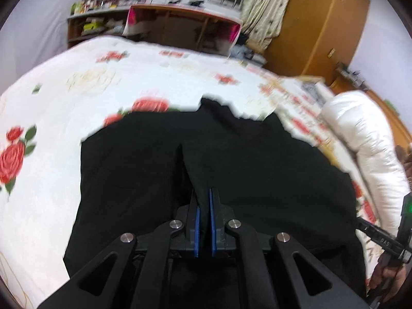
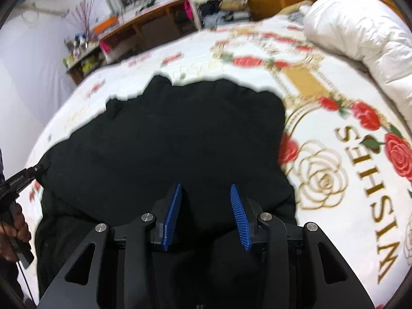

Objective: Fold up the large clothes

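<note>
A large black garment lies spread on the rose-print bedspread. My left gripper is shut on a raised fold of the black garment, which runs up from between its blue pads. In the right wrist view the same garment fills the middle. My right gripper is open just above the cloth, with nothing between its blue pads. The right gripper's body shows at the far right of the left wrist view, and the left gripper's body shows at the left edge of the right wrist view.
A white puffy duvet lies rolled along the bed's right side; it also shows in the right wrist view. A wooden shelf unit and a cluttered shelf stand beyond the bed. A wooden wardrobe stands at the back right.
</note>
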